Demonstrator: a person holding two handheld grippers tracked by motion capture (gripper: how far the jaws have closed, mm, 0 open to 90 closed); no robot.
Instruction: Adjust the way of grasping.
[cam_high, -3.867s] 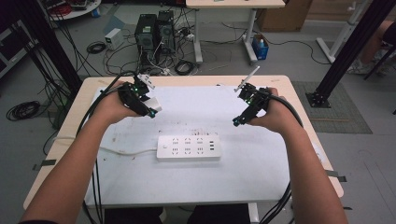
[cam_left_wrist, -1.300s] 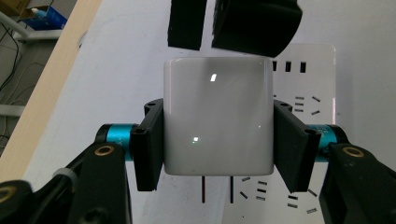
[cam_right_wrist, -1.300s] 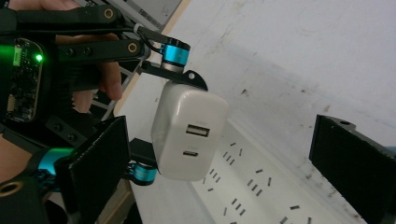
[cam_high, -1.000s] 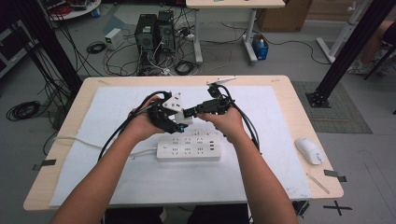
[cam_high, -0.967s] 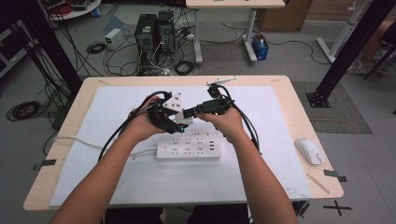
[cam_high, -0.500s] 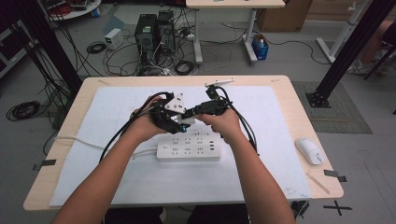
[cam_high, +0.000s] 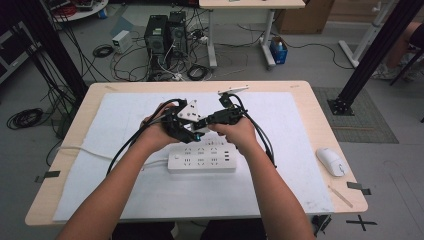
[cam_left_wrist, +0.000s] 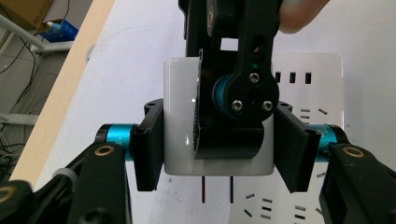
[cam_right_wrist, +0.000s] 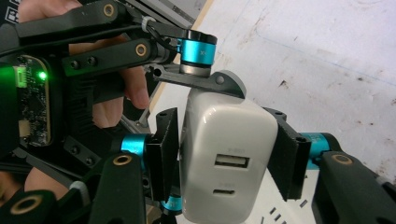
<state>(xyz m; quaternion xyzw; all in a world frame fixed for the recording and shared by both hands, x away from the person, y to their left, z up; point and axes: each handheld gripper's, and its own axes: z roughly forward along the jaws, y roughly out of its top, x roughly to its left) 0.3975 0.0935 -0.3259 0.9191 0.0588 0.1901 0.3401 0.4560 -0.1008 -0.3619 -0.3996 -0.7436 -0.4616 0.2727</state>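
A white USB charger (cam_left_wrist: 180, 116) with two prongs (cam_left_wrist: 217, 189) hangs in the air over a white power strip (cam_high: 202, 161). Both grippers grasp it at once. My left gripper (cam_left_wrist: 219, 148) presses its pads on the charger's two sides. In the right gripper view the charger (cam_right_wrist: 224, 140) shows its USB ports (cam_right_wrist: 232, 162), and my right gripper (cam_right_wrist: 224, 156) clamps it across its other two faces. From above, the left gripper (cam_high: 186, 126) and right gripper (cam_high: 204, 122) meet tip to tip just behind the strip.
A white mat (cam_high: 290, 120) covers most of the wooden table (cam_high: 320, 110). A white mouse (cam_high: 331, 161) lies near the right edge. The strip's cord (cam_high: 80, 149) runs off to the left. Gripper cables trail along both forearms.
Since 3.9 s ago both hands came from the table's sides to meet above the strip. Over the last second they shifted slightly and stay joined at the charger.
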